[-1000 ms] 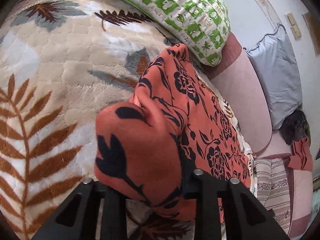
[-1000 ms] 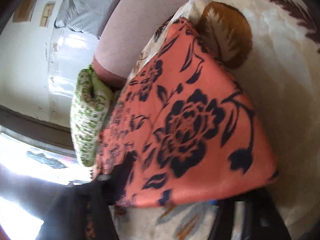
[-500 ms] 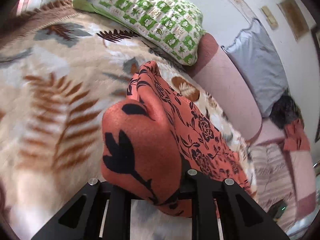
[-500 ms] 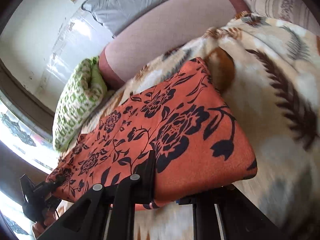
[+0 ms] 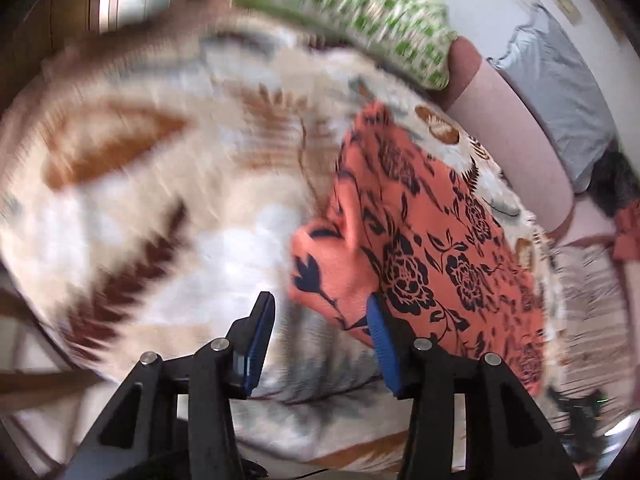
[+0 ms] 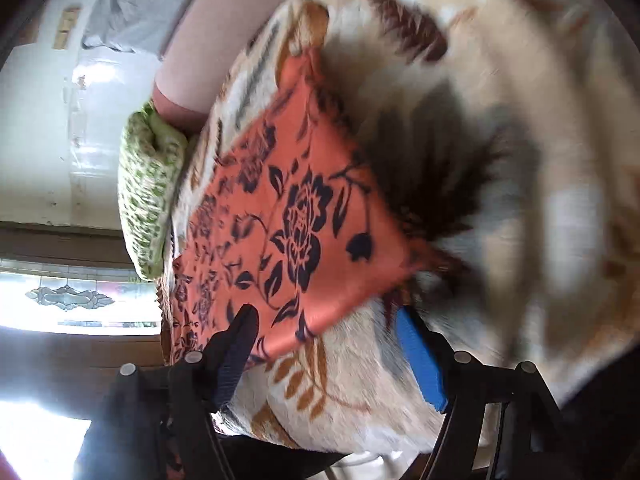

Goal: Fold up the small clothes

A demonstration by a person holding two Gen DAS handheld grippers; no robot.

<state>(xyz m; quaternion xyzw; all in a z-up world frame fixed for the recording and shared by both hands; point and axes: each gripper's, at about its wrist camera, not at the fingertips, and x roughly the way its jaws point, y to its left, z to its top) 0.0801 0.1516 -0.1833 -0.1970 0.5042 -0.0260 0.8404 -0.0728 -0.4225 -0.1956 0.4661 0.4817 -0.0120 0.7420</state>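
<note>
Orange floral cloth (image 5: 432, 240) lies folded flat on the leaf-print blanket (image 5: 168, 216), right of centre in the left view, centre-left in the right view (image 6: 288, 232). Your left tool (image 5: 320, 344) is opening, nothing pinched; the near corner of the cloth sits just ahead of its right blue pad, not clamped. Your right tool (image 6: 332, 352) is opening too, with bare blanket between the jaws and the cloth's near edge just ahead of the tips. Judging by that, you've let the cloth go so the fold stays put. Green patterned pillow (image 5: 352, 12) sits at the top of the left frame, clear of the cloth. Both views are motion-blurred, so fine creases can't be read.
</note>
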